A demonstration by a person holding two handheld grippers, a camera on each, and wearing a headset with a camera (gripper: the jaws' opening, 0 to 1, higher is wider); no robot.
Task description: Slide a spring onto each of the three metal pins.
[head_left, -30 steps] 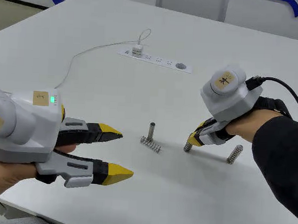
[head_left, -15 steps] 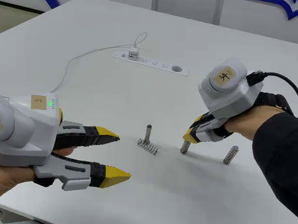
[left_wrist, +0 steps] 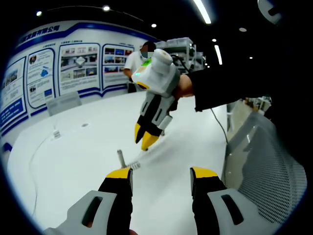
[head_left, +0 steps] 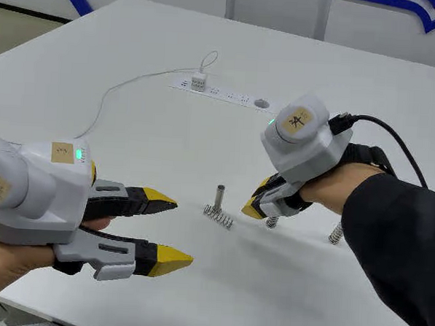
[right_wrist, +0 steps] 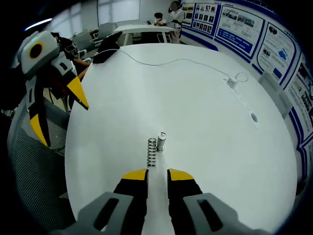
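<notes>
A wide white table (head_left: 132, 129) seen from above, with most of its surface bare. At the near left, the left gripper (head_left: 167, 229) hangs just inside the table's near edge, its yellow-tipped jaws spread wide with nothing between them. To its right, across a stretch of bare tabletop, a bare metal pin (head_left: 219, 194) stands upright near the middle of the table, and a loose spring (head_left: 218, 216) lies on its side just in front of it – very close to the pin's base, though contact cannot be made out. The right gripper (head_left: 253, 210) points down and to the left, just right of that pin, its jaws parted only by a narrow gap and holding nothing. Directly behind its tips an upright spring (head_left: 273, 222) stands partly hidden; another upright spring (head_left: 336, 233) stands farther right, beside the person's dark sleeve (head_left: 395, 245). Far across the table, well apart from the pins, lies a white power strip (head_left: 228, 96) with a thin cable (head_left: 127, 78) trailing to the left.
</notes>
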